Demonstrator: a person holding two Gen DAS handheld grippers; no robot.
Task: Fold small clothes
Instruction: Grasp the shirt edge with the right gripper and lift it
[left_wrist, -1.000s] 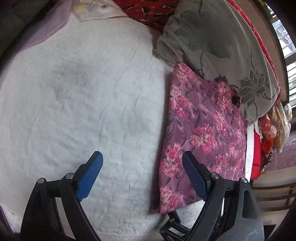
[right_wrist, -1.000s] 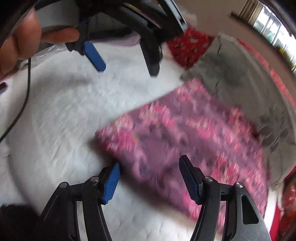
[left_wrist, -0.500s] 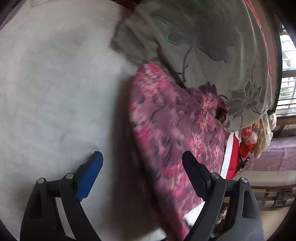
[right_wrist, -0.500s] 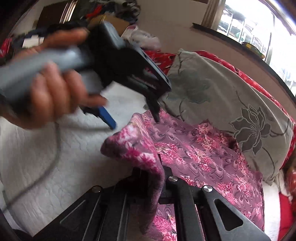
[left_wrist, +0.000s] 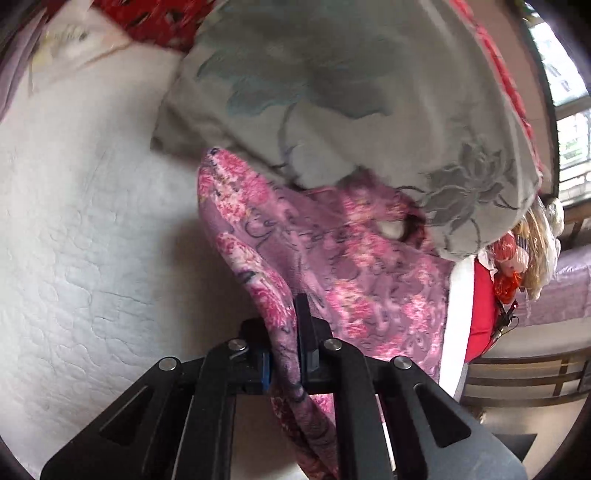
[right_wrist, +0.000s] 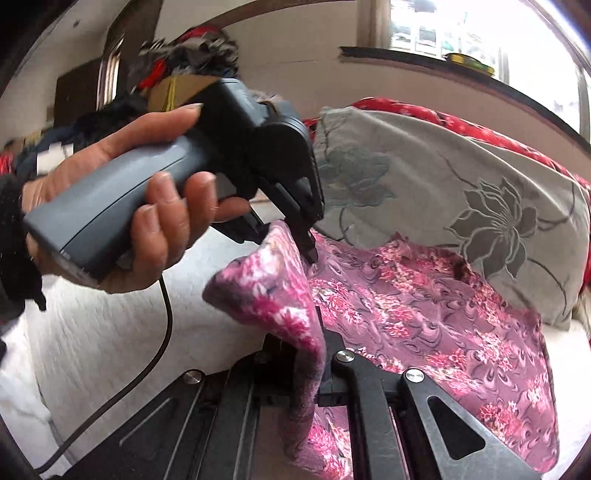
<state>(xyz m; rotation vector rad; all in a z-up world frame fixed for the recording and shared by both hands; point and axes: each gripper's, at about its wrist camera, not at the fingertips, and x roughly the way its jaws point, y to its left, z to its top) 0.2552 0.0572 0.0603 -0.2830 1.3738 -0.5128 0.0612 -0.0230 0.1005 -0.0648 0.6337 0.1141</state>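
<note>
**Pink-and-mauve floral garment pinched at two spots on the bed**

Thin, soft, printed cloth: floral garment (left_wrist: 362, 266), mauve ground with swirled lines and pink blossom clusters. Lies mostly flat on the white quilted bed (left_wrist: 74, 258), far edge tucked under a grey cushion (left_wrist: 369, 110) woven with large lotus outlines. Near edge pulled up off the quilt into a draped ridge.

Left tongs (left_wrist: 291, 325), black arms with blue pads, jaws just closed and now clenched on a narrow fold of that raised edge; cloth squeezed between the pads and hanging in a limp tail below them. Right tongs (right_wrist: 314, 350) likewise clenched on the garment, a rounded hood of fabric slumping over the fingers and hiding the tips.

Shown only from the left wrist: stitched wave texture of the quilt, a strip of red patterned fabric (left_wrist: 147, 22) behind the cushion, a small pale oval in a dark opening of the garment beside the cushion's edge.

Shown only from the right wrist: a hand (right_wrist: 147, 221) wrapped around the smooth grey handle of the left tongs, a black cable (right_wrist: 162, 332) trailing down over the quilt, both pinch points close together on one lifted edge, a bright window (right_wrist: 443, 29) above the wall ledge, and the garment's flat spread stretching away to the right.
</note>
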